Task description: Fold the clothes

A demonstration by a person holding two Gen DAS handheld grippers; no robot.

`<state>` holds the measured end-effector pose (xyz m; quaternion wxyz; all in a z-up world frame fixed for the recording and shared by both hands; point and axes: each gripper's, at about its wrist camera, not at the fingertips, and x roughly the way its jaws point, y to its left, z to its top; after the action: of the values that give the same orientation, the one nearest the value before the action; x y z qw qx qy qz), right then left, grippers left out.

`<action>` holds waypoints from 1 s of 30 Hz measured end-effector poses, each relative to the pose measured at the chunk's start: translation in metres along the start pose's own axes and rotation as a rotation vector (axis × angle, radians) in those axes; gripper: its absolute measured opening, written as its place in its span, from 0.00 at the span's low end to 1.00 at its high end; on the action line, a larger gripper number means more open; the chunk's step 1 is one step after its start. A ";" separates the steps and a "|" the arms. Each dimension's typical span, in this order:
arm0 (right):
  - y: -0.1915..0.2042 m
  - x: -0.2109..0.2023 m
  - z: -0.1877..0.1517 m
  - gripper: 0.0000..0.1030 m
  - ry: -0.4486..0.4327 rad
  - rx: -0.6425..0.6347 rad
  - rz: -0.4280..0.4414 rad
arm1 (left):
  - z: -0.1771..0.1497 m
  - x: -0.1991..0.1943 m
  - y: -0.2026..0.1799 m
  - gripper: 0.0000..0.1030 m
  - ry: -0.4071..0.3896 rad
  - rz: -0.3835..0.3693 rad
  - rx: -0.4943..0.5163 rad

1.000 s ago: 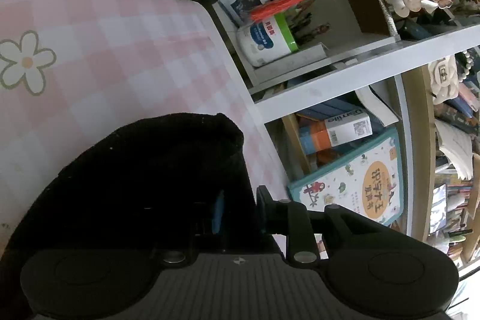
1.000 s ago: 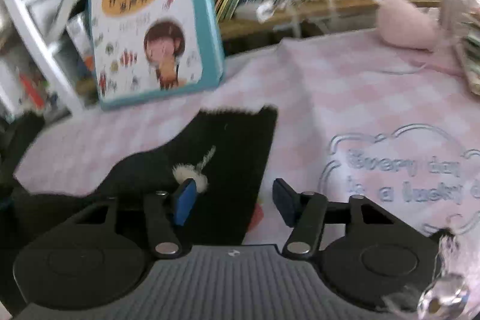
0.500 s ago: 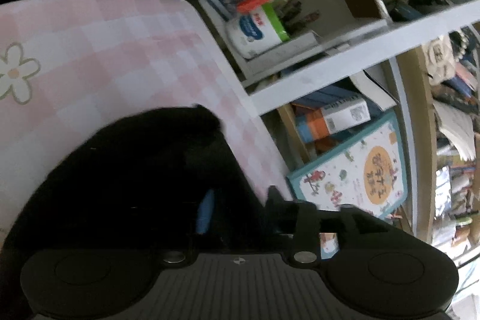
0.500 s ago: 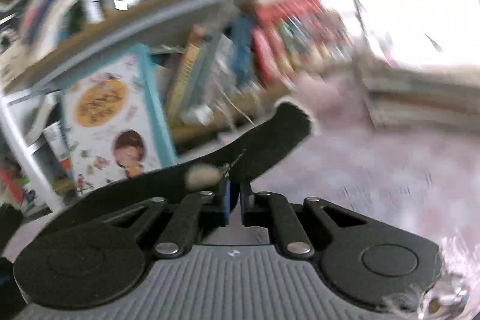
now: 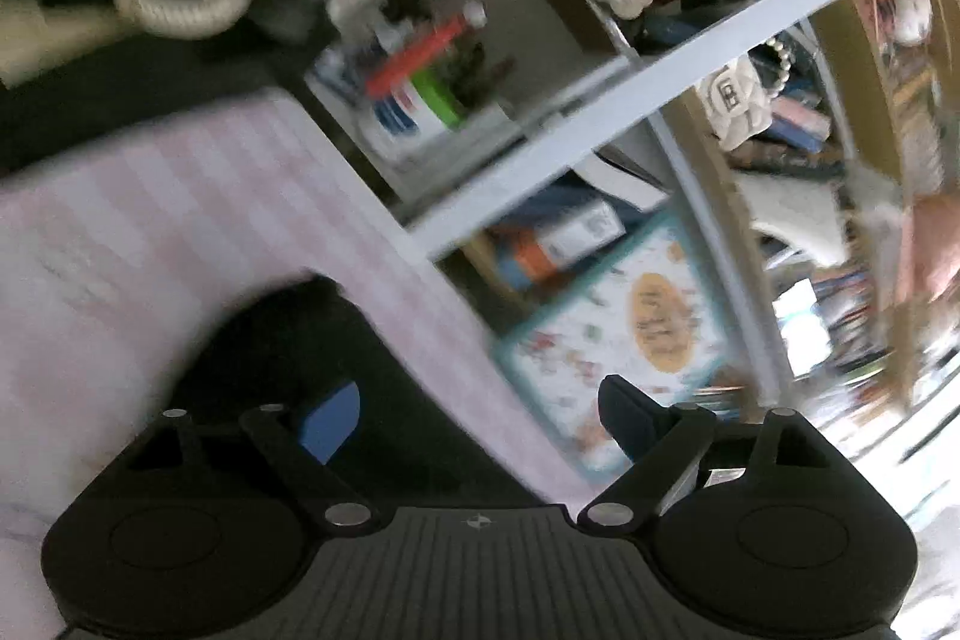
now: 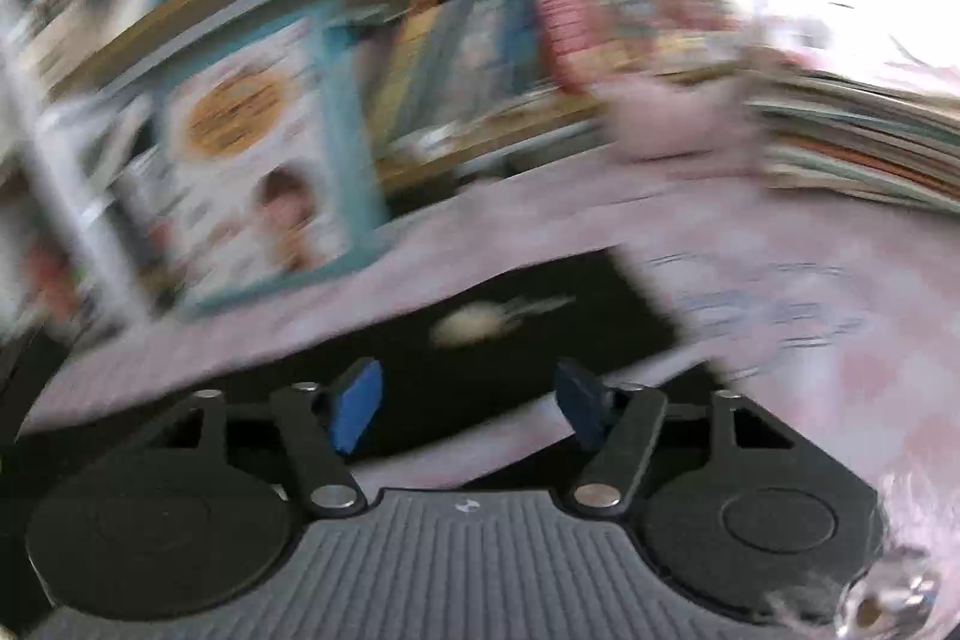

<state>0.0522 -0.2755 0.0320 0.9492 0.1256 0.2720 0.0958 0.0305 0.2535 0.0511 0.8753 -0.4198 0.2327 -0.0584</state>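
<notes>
Beneath my left gripper [image 5: 480, 415] and right gripper [image 6: 471, 412], both opening and gripping nothing, the soft black fabric garment [image 6: 540, 304] is lying on the pink checked tablecloth [image 5: 150, 220].

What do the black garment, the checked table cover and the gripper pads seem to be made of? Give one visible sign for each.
Black garment: soft matt fabric, probably knit; it lies limp and reflects no light.
Checked table cover: pink and white, either cloth or wipe-clean plastic; the blur leaves it open.
Gripper pads: blue, matt, likely rubber or foam; flat faces without shine.
</notes>
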 end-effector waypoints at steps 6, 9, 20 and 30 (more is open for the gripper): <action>0.048 -0.013 -0.032 0.86 0.125 -0.215 0.190 | -0.028 -0.033 -0.010 0.86 -0.011 0.310 0.279; 0.057 -0.023 -0.042 0.89 0.121 -0.289 0.189 | -0.043 -0.033 -0.011 0.86 0.001 0.462 0.406; 0.027 -0.015 -0.046 0.81 0.161 -0.282 -0.013 | -0.056 0.000 0.003 0.19 0.084 0.480 0.445; 0.034 -0.012 -0.051 0.87 0.158 -0.320 -0.018 | -0.024 -0.065 -0.012 0.06 -0.062 0.290 0.326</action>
<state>0.0104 -0.2362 0.0059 0.9335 -0.0377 0.3283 0.1391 -0.0368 0.2478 0.0704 0.9376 -0.2366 0.2510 0.0441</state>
